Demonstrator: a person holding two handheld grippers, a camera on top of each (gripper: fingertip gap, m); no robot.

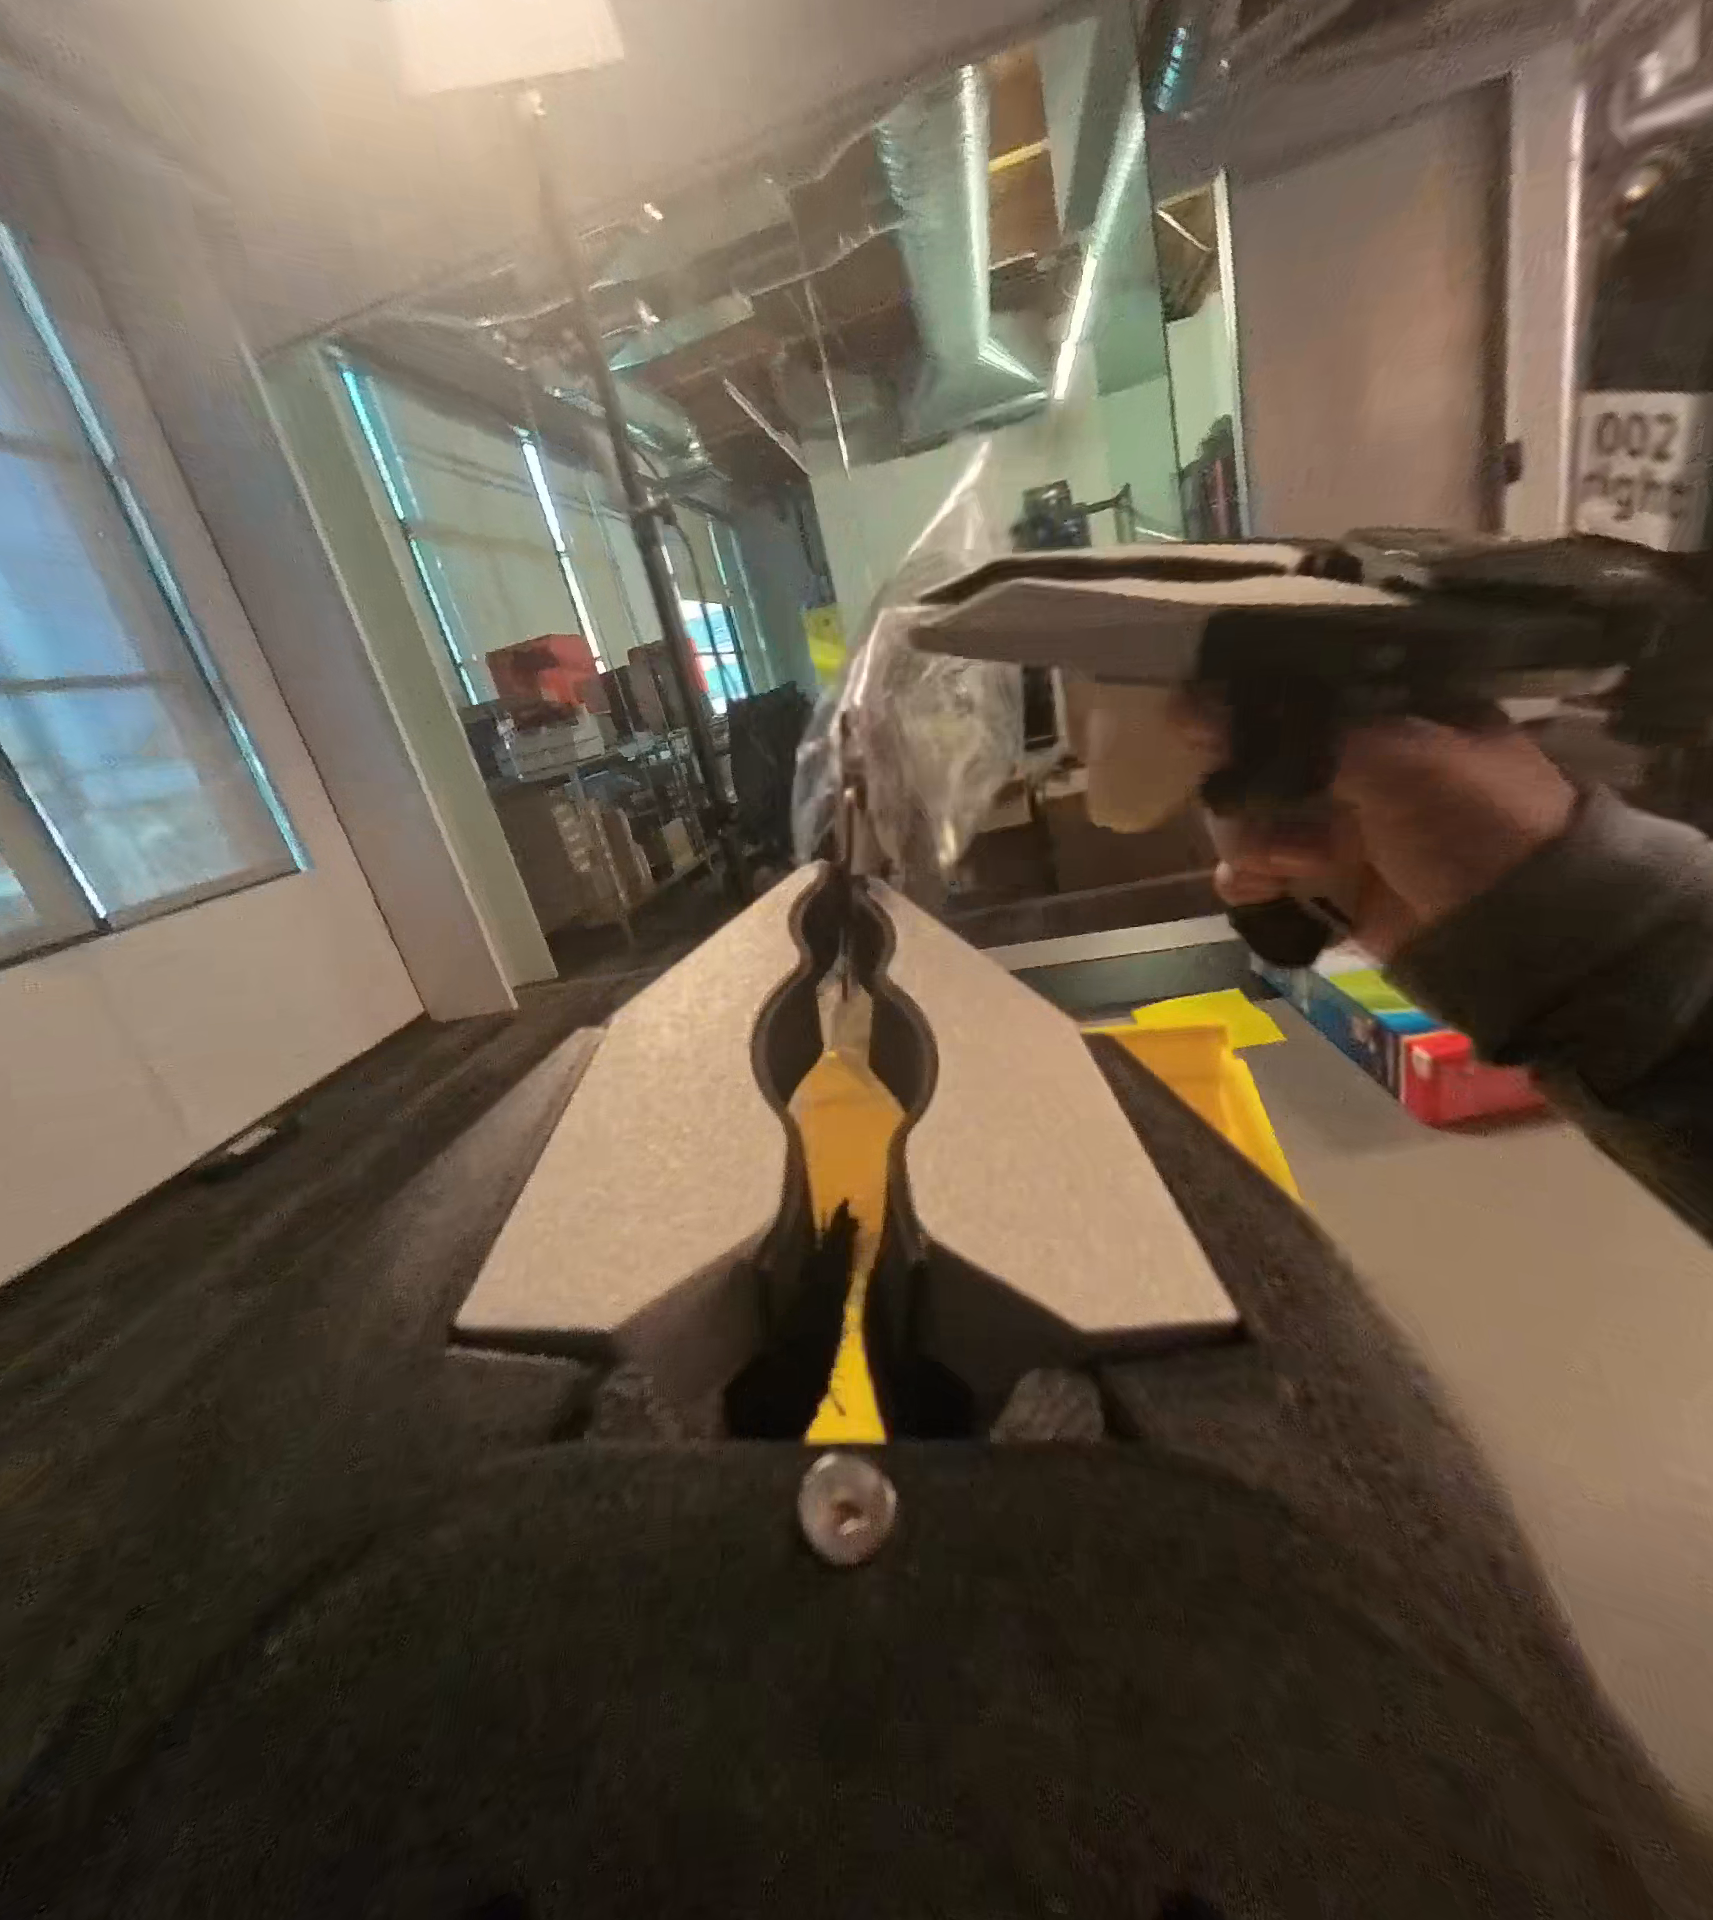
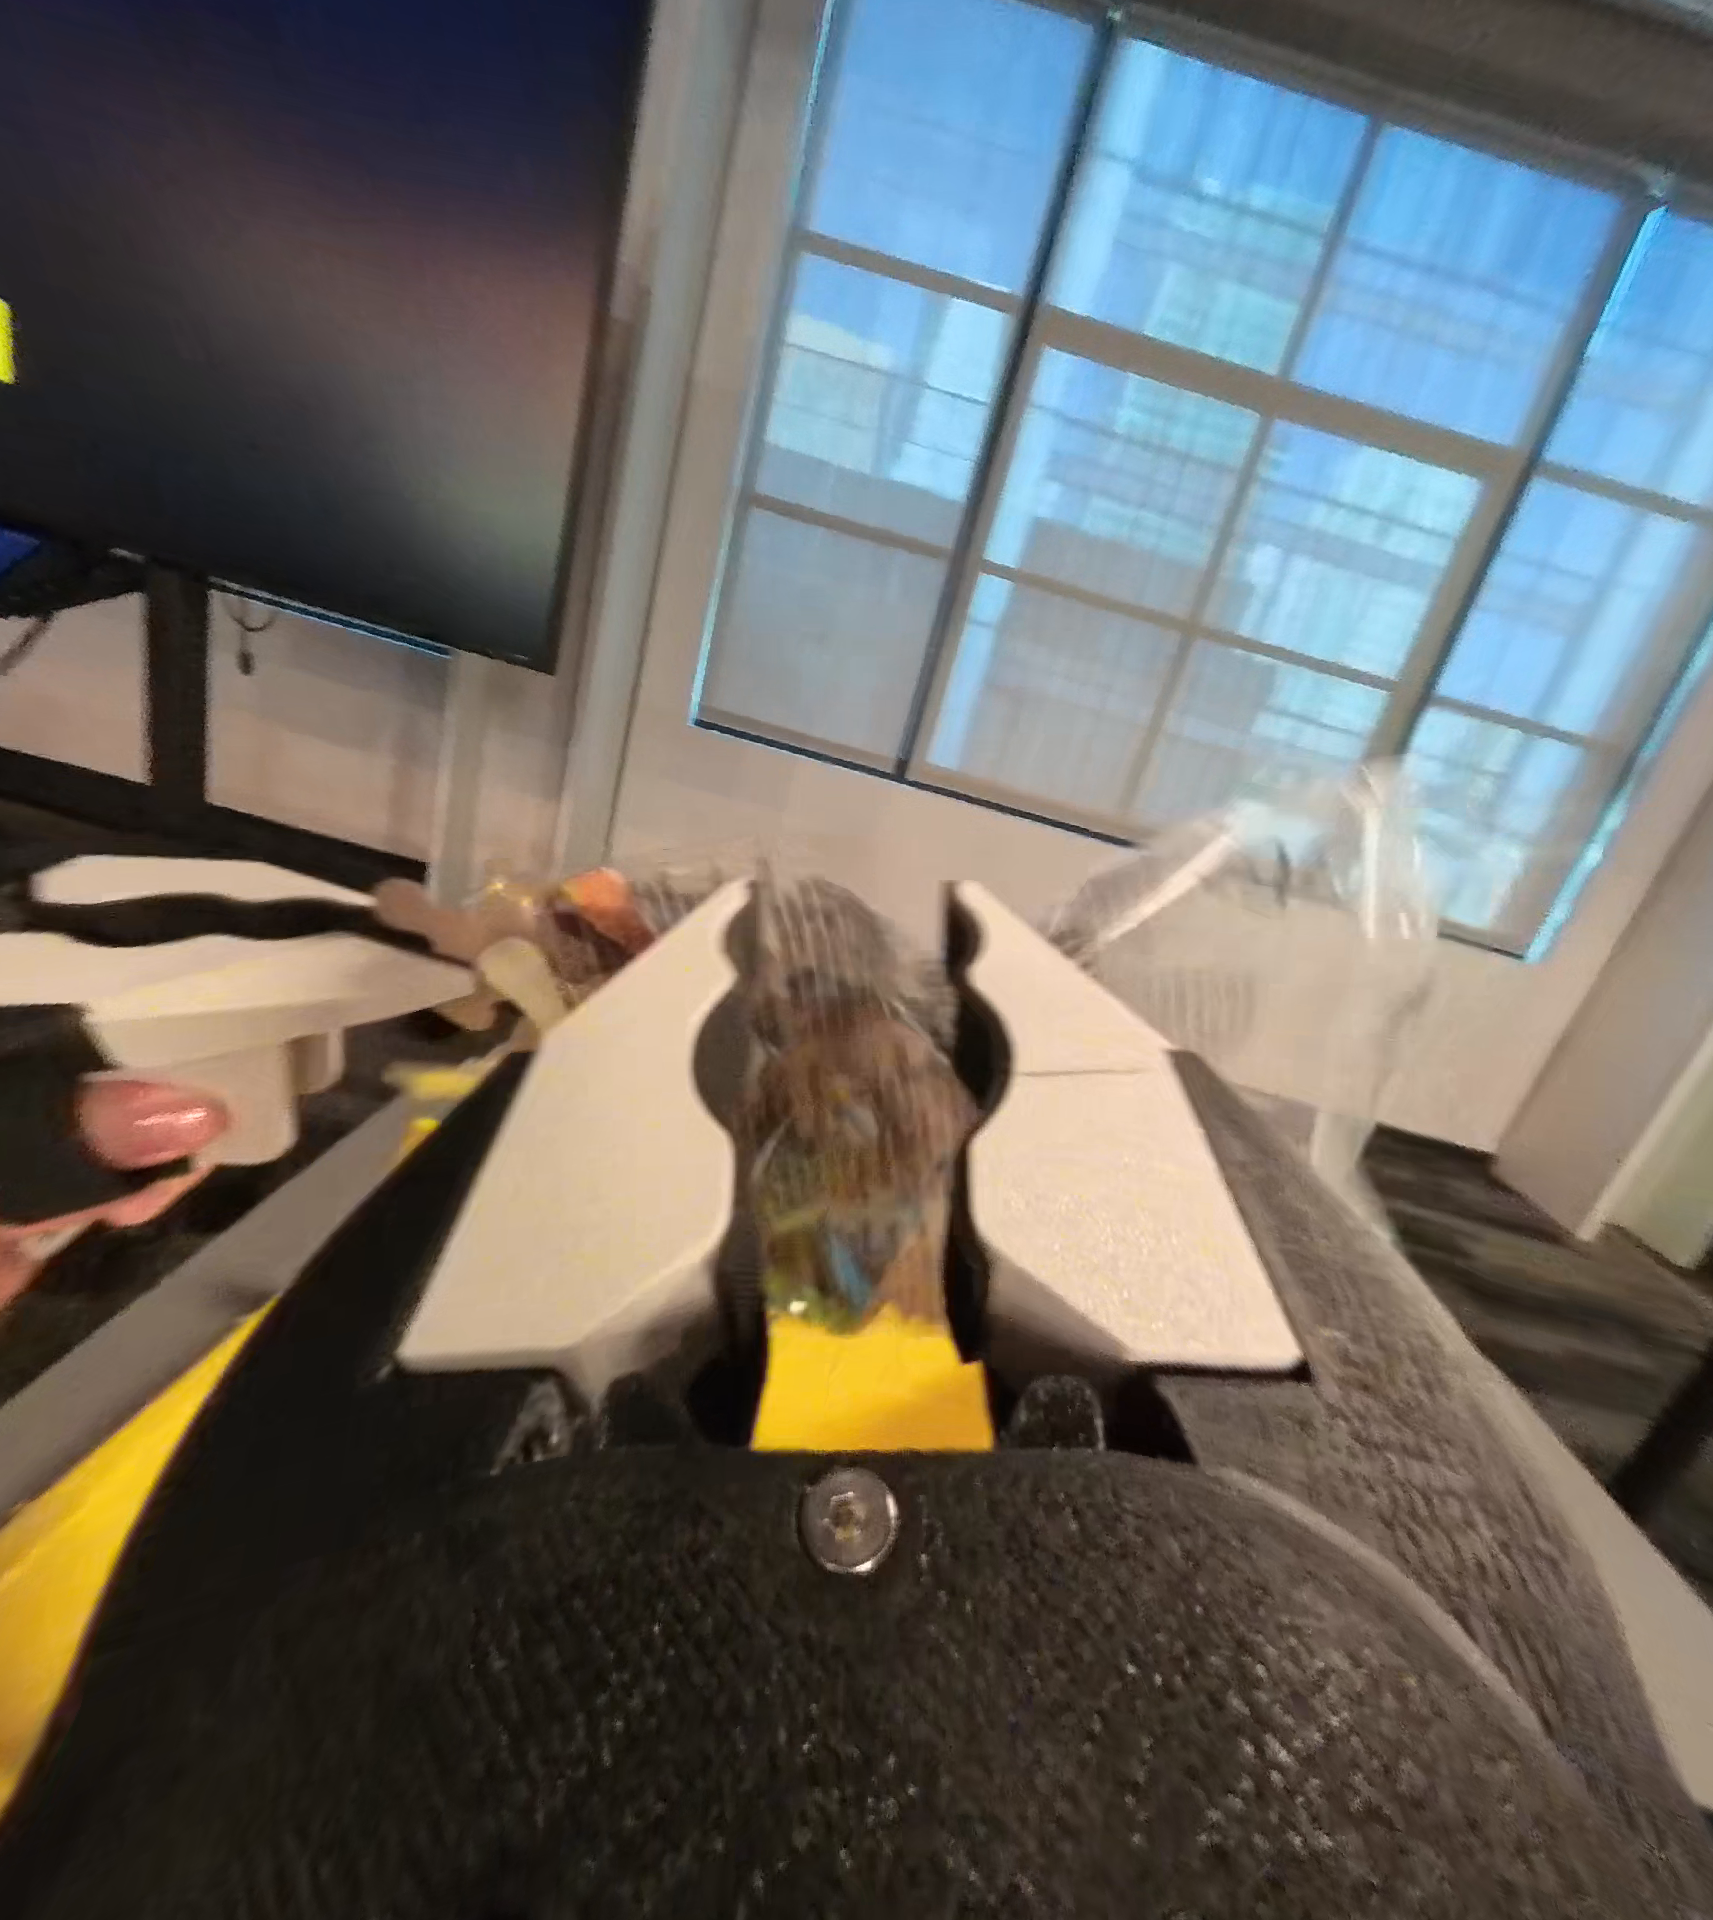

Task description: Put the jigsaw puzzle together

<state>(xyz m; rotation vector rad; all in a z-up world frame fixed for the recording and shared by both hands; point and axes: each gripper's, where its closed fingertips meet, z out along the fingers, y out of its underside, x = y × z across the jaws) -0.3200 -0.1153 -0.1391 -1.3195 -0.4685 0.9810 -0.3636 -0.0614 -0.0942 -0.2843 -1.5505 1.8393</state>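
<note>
**Clear plastic bag pinched at one edge, its bulk between parted fingers**

The clear plastic bag (image 1: 919, 717) is hanging in the air between the two handheld grippers. The left gripper (image 1: 847, 894) is clamping a thin edge of the bag: its two pale fingers (image 1: 686, 1081) are meeting at the tips with the film squeezed between them, and the rest of the plastic is billowing up and away just beyond the tips. Below the slot between those fingers, a yellow bin (image 1: 1195, 1081) is showing on the grey table (image 1: 1517, 1351), and a colourful box (image 1: 1423, 1060) is lying to the right of the jaws.

The right gripper (image 2: 847, 914) is standing with its fingers (image 2: 603, 1143) apart. A brownish, blurred lump wrapped in the film (image 2: 841, 1060) is sitting in the gap between them; the blur is too strong to tell whether either pad is pressing on it. More of the clear film (image 2: 1330, 894) is streaming out to the right of the jaws. To the left of them, the other gripper is reaching in, held by a gloved hand (image 2: 31, 1153), with a small orange and tan bundle (image 2: 561, 925) at its tips.

A window (image 2: 1247, 468) is lying beyond the right jaws, and a dark screen (image 2: 260, 312) beyond and to their left.
</note>
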